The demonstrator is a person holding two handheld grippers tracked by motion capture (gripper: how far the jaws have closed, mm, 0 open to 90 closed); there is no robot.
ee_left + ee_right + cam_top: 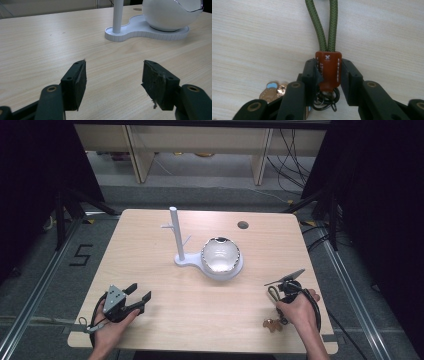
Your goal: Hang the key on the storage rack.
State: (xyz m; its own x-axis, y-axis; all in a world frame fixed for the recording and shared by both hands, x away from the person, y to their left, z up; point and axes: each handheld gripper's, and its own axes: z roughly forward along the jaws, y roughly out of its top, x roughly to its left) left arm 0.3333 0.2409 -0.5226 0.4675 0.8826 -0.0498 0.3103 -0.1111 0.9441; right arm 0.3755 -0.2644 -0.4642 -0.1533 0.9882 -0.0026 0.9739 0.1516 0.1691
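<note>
Keychain [328,71] is sitting at the lower right of the high view, near the table [200,310] edge, and the right gripper [328,75] is clamping its brown tab, green cord loop [325,23] running up the frame. Left gripper [113,82] is waiting at lower left, jaws apart and holding nothing. The pickup looks secured; next probably comes a lift toward the white stand [176,232] at centre, likely threading the loop over a peg.
</note>
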